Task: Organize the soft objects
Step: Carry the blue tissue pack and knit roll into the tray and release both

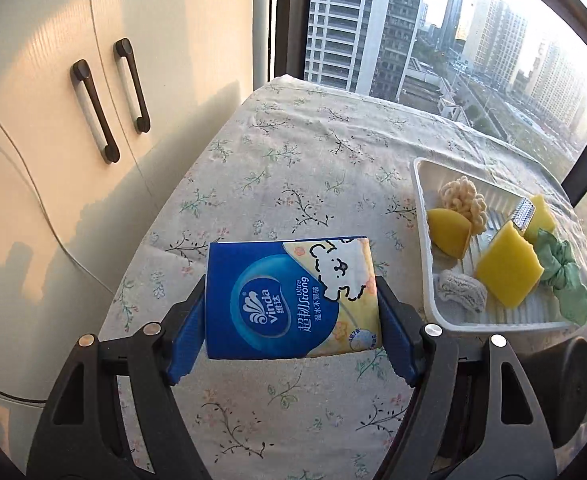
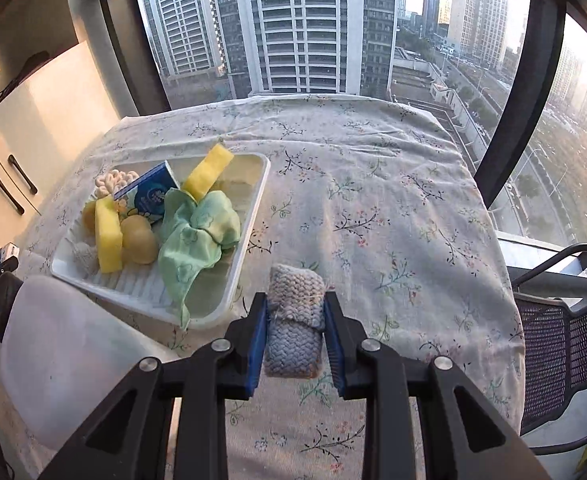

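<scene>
Left gripper (image 1: 291,308): pinching blue tissue pack (image 1: 289,296) by its sides, above floral cloth (image 1: 293,168), long axis pointing away along fingers | Right gripper (image 2: 295,332): pinching knitted pad (image 2: 295,320), long axis along fingers, held over cloth | White tray (image 2: 253,208): holds sponges, green cloth, left of pad.

Soft items lying in a tray (image 2: 253,200) on a cloth-covered table (image 2: 373,184) before a window (image 2: 293,20)
The tray is sitting left of the right gripper (image 2: 295,340), which is clamping a knitted pad (image 2: 295,312); the left gripper (image 1: 291,300) is holding a tissue pack (image 1: 289,292) left of the tray, a cabinet (image 1: 93,120) standing further left
</scene>
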Demonstrator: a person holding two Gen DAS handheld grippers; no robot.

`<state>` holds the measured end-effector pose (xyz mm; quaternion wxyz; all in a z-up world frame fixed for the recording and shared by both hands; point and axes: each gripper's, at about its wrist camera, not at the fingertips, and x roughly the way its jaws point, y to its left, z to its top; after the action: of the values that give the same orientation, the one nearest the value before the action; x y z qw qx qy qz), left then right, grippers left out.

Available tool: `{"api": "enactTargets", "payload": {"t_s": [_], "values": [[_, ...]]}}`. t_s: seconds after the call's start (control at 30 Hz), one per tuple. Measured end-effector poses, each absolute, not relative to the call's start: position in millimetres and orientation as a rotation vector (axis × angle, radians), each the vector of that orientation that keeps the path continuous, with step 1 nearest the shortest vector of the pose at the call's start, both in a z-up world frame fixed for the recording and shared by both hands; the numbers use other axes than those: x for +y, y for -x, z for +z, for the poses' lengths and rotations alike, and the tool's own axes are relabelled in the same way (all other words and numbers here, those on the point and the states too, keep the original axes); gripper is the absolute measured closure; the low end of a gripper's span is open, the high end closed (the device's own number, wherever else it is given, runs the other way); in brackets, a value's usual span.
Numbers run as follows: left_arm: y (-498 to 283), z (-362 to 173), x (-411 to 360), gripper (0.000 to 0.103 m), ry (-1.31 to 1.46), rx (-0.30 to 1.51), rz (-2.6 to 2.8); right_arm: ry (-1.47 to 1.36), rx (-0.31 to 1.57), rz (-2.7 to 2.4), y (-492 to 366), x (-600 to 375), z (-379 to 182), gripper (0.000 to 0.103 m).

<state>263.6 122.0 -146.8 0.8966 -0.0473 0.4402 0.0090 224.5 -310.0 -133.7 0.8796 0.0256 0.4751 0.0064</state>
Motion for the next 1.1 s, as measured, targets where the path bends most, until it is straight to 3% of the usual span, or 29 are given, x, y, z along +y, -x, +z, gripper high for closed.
{"api": "enactTargets", "payload": {"t_s": [0.5,1.0,1.1], "values": [[-322.0,-164.4,36.1,0.03,0.011,1.04,-0.243,-0.18,1.106,0.172,-344.9,-271.2,-152.6,0.074],[-320.1,-165.3,13.2,0.029,-0.032,1.031,-0.334,-0.114,1.161,0.186,-361.0,-258.7,-175.9,0.071],[-320.8,-162.4,9.8,0.029,-0.017,1.04,-0.359,-0.136,1.175,0.227,-360.2,-257.1,-172.8,0.053]]}}
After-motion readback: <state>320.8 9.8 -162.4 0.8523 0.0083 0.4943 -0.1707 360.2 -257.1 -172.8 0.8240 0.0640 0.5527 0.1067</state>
